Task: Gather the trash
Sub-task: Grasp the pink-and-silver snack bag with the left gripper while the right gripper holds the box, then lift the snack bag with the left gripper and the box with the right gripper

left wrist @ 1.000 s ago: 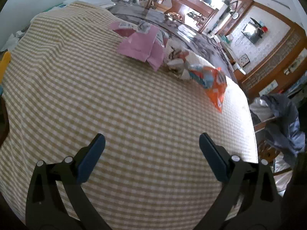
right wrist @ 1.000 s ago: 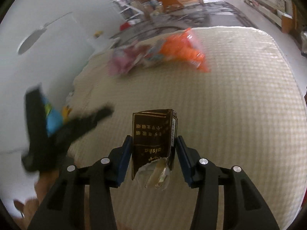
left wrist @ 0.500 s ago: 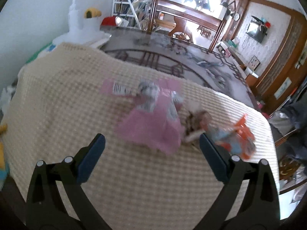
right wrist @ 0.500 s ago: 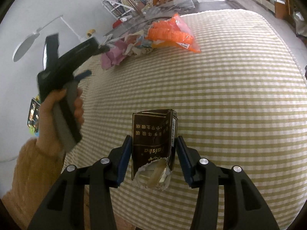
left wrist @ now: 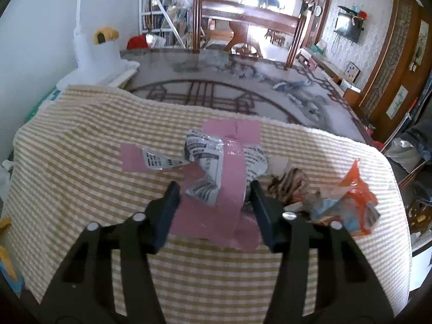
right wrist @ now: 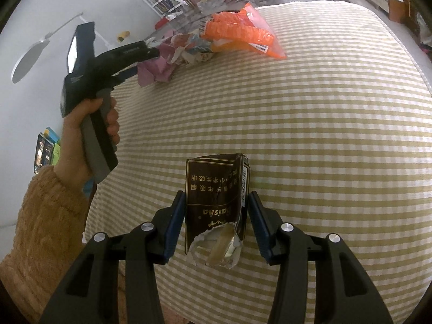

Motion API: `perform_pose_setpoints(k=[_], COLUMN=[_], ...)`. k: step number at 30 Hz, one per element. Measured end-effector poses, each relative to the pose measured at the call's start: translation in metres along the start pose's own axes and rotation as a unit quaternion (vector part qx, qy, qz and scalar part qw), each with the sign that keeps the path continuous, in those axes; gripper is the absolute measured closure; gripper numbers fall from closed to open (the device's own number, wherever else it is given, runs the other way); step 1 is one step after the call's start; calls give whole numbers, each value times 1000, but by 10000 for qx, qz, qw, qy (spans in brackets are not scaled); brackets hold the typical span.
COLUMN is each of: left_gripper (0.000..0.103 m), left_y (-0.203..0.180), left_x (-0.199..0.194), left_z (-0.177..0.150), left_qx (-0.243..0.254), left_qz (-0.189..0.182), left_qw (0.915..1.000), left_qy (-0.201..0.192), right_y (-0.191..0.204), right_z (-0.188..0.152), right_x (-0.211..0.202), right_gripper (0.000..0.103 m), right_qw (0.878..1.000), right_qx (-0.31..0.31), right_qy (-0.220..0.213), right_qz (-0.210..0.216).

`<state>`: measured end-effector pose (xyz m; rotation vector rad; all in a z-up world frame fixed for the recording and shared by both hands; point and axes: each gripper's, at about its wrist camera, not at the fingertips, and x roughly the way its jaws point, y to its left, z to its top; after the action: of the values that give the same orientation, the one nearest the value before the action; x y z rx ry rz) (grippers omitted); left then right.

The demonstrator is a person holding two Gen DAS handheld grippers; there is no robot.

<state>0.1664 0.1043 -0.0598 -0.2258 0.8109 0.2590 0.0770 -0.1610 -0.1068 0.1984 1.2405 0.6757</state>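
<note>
A heap of trash lies at the far edge of a yellow-checked bedspread [left wrist: 81,162]: a pink wrapper [left wrist: 232,172] with silver printed patches, a brown striped wrapper [left wrist: 289,183] and an orange bag [left wrist: 356,189]. My left gripper [left wrist: 214,197] hangs over the pink wrapper, and its jaws are closing with the wrapper between them; the pads do not clearly press on it. In the right wrist view a hand [right wrist: 89,124] holds the left gripper [right wrist: 147,62] at the pink wrapper [right wrist: 154,70], beside the orange bag [right wrist: 243,32]. My right gripper [right wrist: 216,208] is shut on a torn dark brown cigarette pack [right wrist: 216,194], held above the bedspread [right wrist: 324,135].
Beyond the bedspread is a glass tabletop [left wrist: 216,81] with a dark pattern. A white lamp base [left wrist: 89,51] stands at its left, and a white rack [left wrist: 159,16] and wooden furniture behind. Clothes [left wrist: 415,145] hang at the right. An orange knitted sleeve [right wrist: 46,216] is at the left.
My left gripper has moved across the bedspread to the trash heap, and its jaws have narrowed around the pink wrapper. The right gripper keeps its hold on the pack.
</note>
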Motion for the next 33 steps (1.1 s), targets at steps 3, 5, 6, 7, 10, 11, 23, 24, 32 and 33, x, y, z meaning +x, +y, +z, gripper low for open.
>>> perform_pose_setpoints(k=[3, 5, 6, 7, 10, 11, 23, 24, 32, 33], left_gripper=[54, 54, 54, 54, 54, 54, 54, 54, 54, 54], left_y=[-5, -8, -10, -12, -21, -25, -27, -27, -25, -26], left_x=[-18, -33, -39, -45, -64, -72, -115, -119, -123, -118], left_z=[-5, -9, -10, -11, -14, -15, -46, -49, -94, -100], left_qx=[-28, -69, -82, -84, 13, 70, -225, -240, -469, -478], left_qz=[-20, -62, -73, -80, -97, -106, -425, -446, -548, -560], left_qw=[9999, 9997, 9996, 9994, 9986, 9981, 9970, 9969, 9974, 9973], left_qy=[-122, -222, -271, -320, -515, -600, -606, -594, -75, 74], right_y=[-2, -4, -4, -4, -5, -7, -8, -9, 1, 1], right_z=[-1, -3, -3, -4, -6, -6, -8, -8, -9, -9], right_x=[0, -4, -5, -6, -8, -9, -14, -15, -12, -11], right_gripper=[57, 57, 57, 57, 57, 57, 57, 57, 57, 57], right_qw=[10000, 10000, 10000, 9999, 9999, 9998, 9995, 9995, 9985, 9984], right_qx=[17, 5, -5, -11, -9, -4, -2, -3, -221, -238], right_qy=[-25, -56, -79, -98, -141, -147, -243, -249, -217, -211], right_qz=[-15, -29, -47, -59, -98, -107, -203, -209, -447, -461])
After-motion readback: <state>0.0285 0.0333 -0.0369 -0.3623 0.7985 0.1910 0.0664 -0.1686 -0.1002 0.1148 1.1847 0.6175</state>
